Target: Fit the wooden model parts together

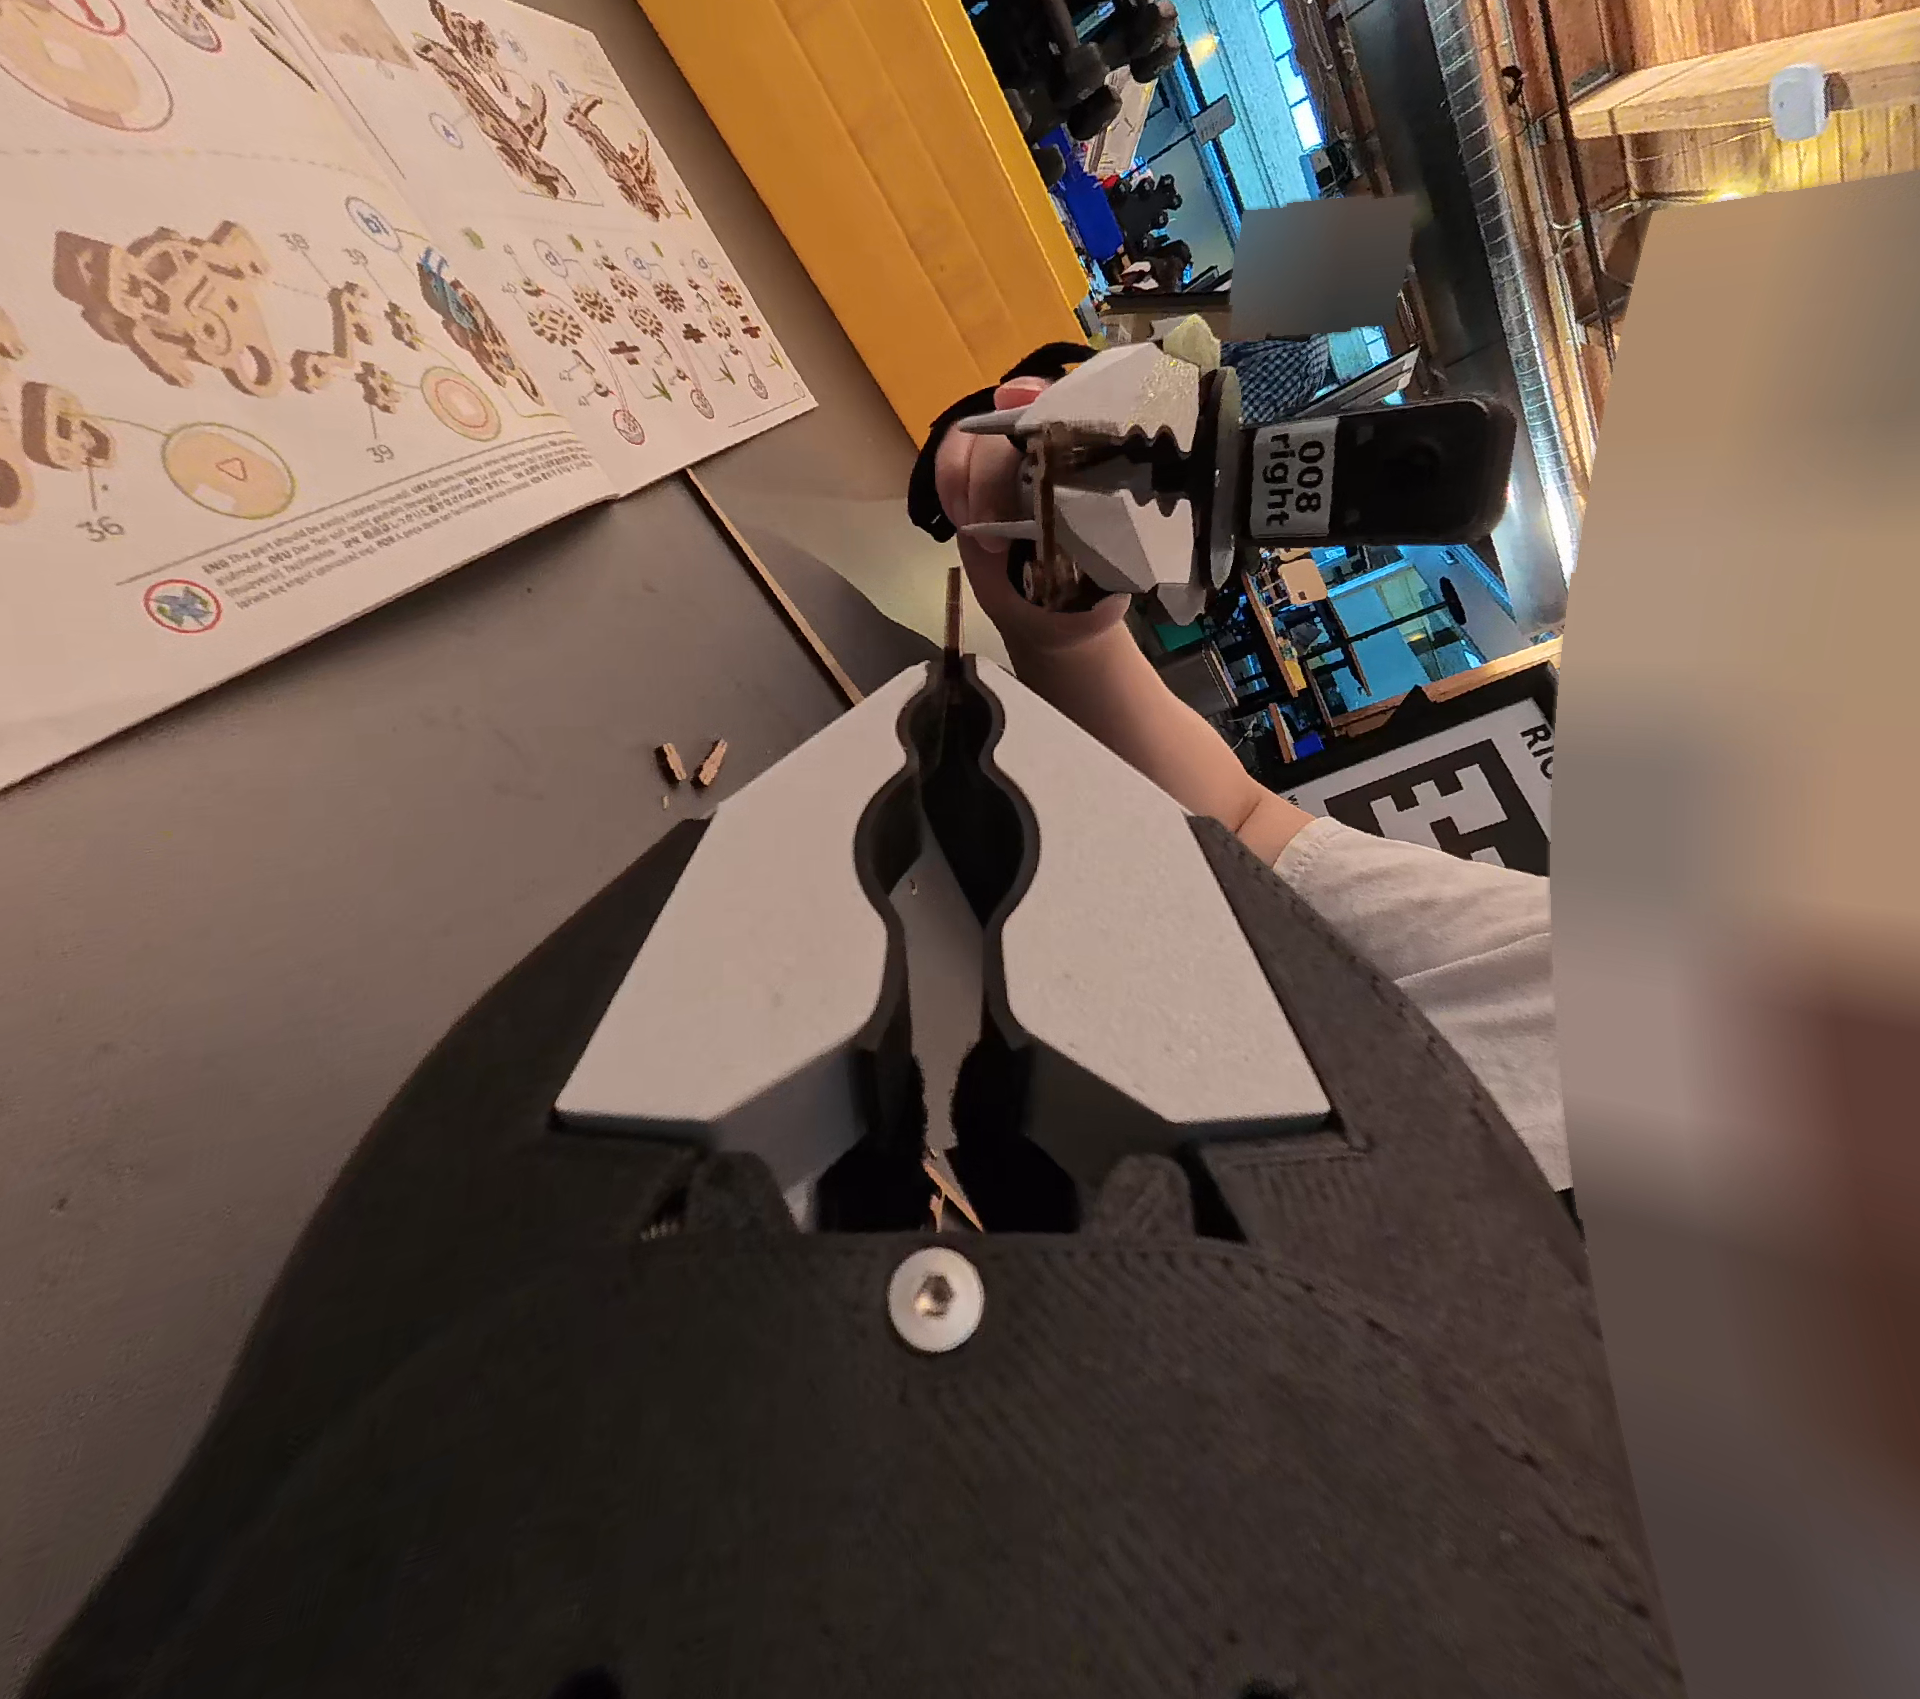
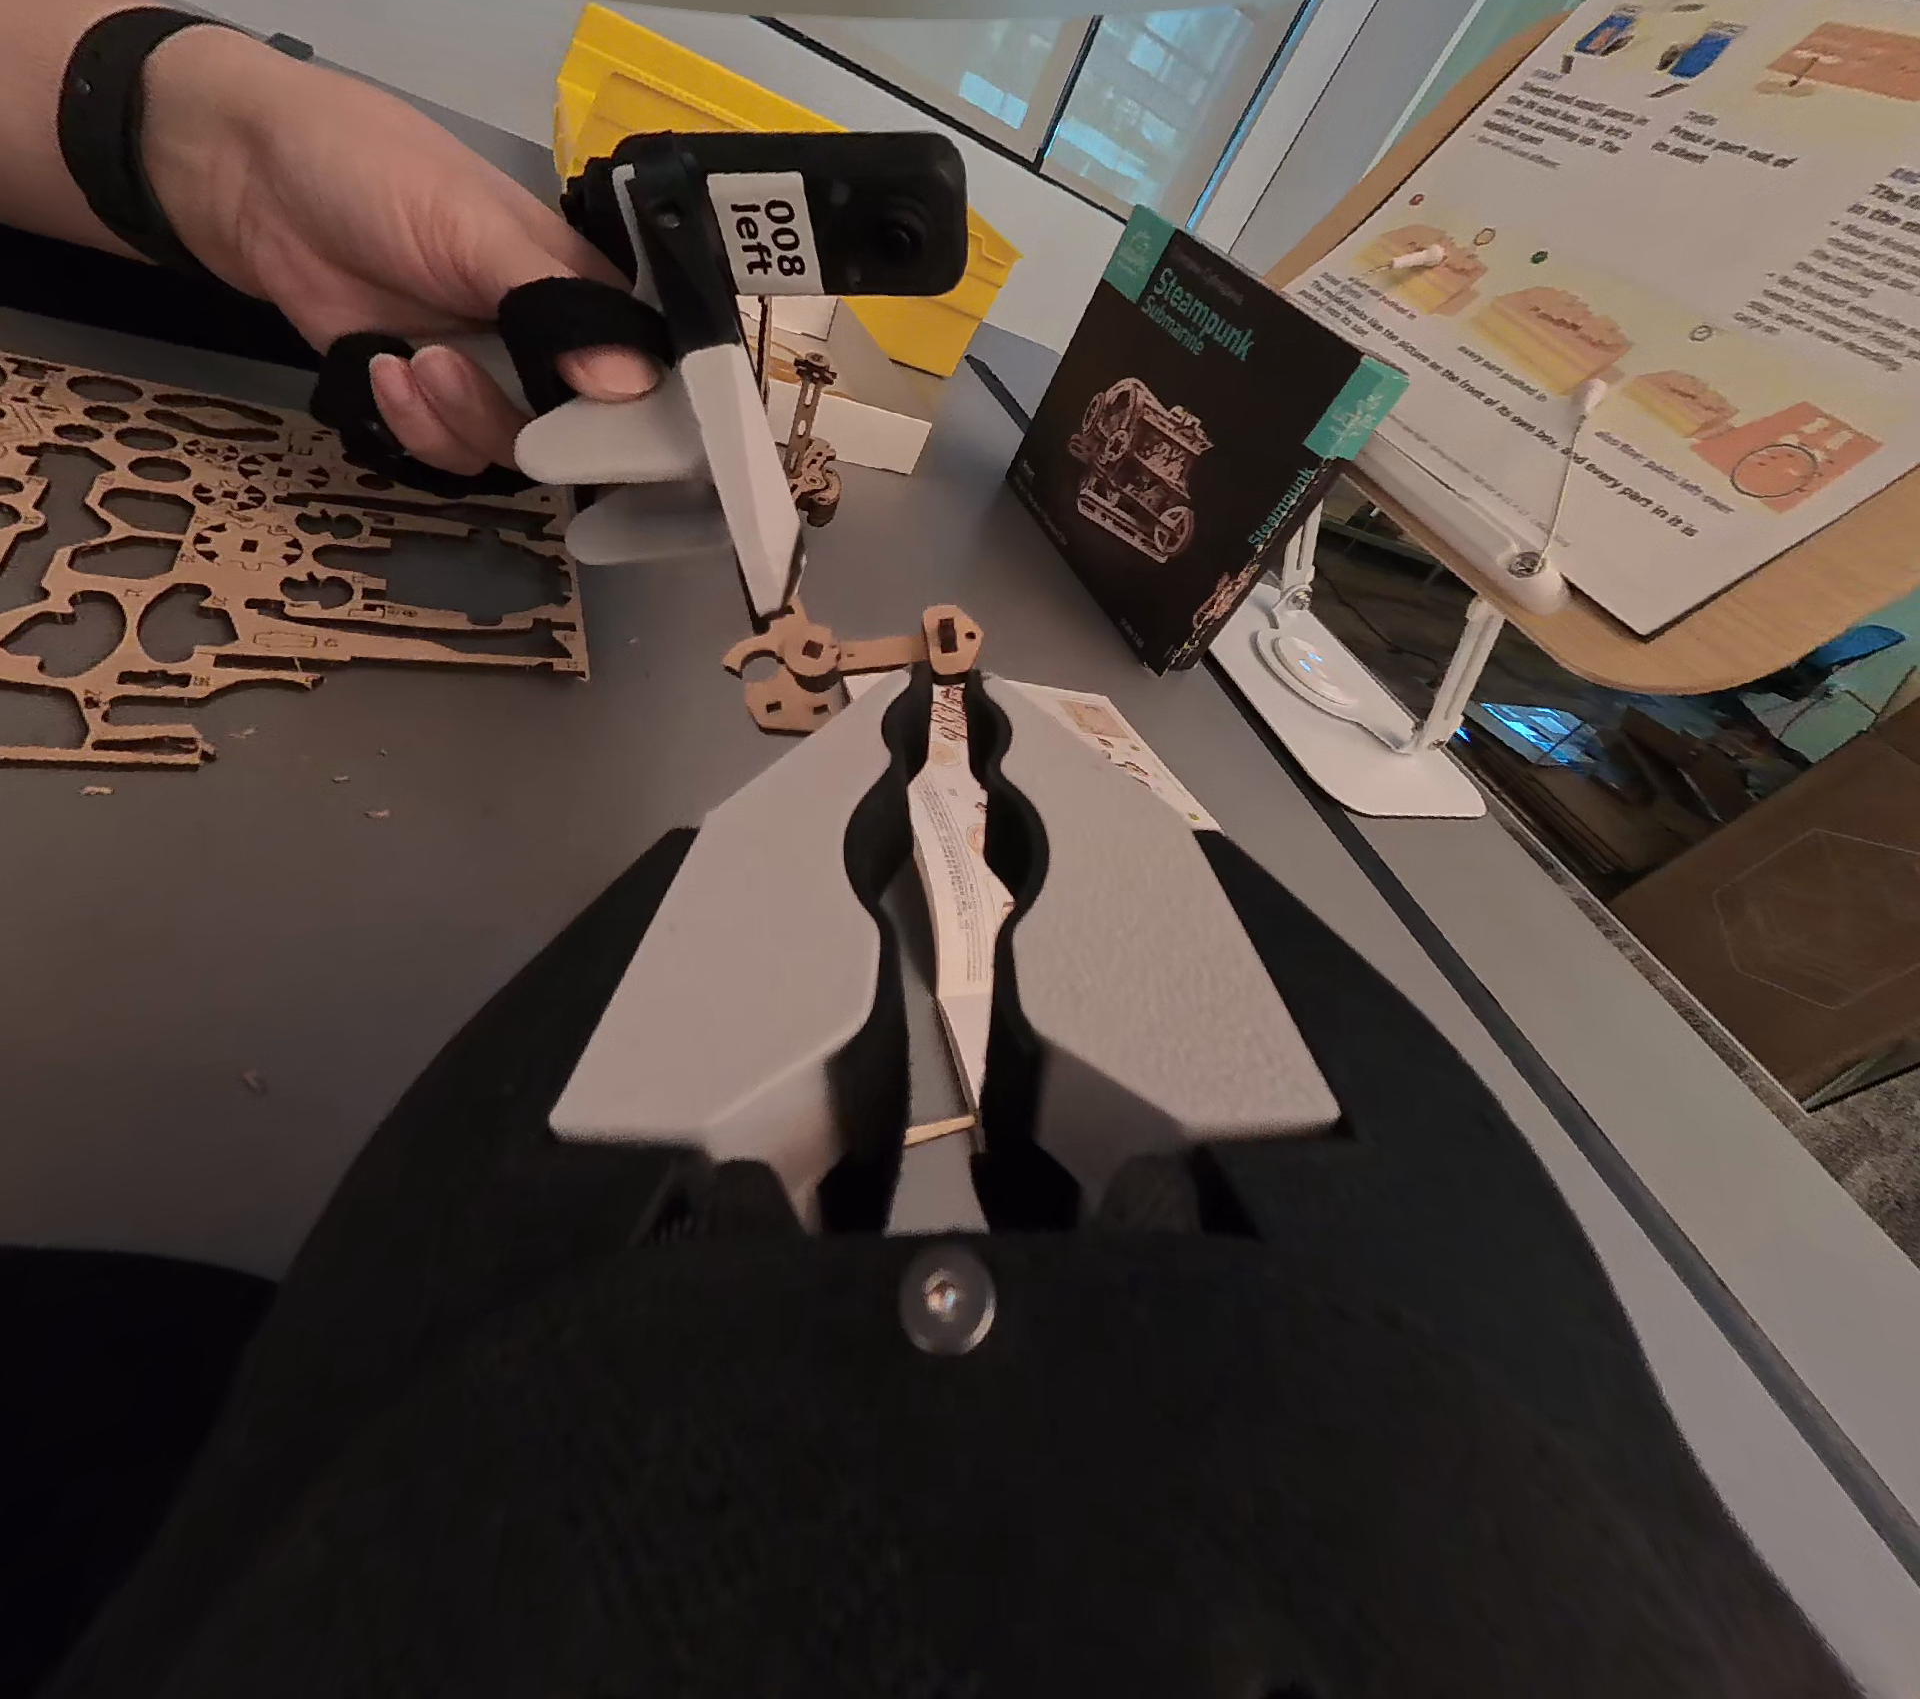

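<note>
A flat wooden crank part hangs in the air above the grey table. It has a ring end, a thin arm and a small head. My right gripper is shut on the head end. My left gripper comes down from above and is shut on the ring end. In the left wrist view my left gripper pinches a thin wooden part seen edge-on. The right gripper faces it a little beyond, shut on wooden parts. I cannot tell whether the pieces are fully seated.
A punched-out wooden sheet lies at the left, and a part-built model stands behind the left gripper. There are yellow bins, an open instruction booklet, the kit box, a page stand and small wood scraps.
</note>
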A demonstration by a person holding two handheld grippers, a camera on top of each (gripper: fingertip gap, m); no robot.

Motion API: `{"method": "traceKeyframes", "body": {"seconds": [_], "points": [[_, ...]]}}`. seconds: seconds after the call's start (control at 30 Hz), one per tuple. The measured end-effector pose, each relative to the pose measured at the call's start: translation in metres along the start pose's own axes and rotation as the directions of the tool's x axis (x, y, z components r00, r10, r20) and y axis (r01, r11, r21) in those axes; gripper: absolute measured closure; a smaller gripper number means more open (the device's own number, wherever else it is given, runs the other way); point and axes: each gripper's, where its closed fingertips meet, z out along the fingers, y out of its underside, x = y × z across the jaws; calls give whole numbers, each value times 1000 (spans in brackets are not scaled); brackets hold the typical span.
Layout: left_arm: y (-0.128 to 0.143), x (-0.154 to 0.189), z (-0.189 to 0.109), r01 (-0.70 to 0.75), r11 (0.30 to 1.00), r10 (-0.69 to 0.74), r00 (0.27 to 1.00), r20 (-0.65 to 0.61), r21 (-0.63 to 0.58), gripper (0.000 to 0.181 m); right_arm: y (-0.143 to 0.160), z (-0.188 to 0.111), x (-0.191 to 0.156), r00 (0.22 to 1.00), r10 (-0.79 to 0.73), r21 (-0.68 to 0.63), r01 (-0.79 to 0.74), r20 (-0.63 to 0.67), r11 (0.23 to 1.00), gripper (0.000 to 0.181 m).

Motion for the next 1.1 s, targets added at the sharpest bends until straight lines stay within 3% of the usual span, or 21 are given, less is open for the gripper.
{"method": "traceKeyframes", "body": {"seconds": [0.03,1.1], "points": [[0,0,0,1,1000,-1,1000,1,0,181,0,0,0,1000,-2,-1,2,0,1000,178],[9,-9,8,10,999,-9,999,35,-39,181,18,15,-20,981,-191,-167,196,47,966,178]]}}
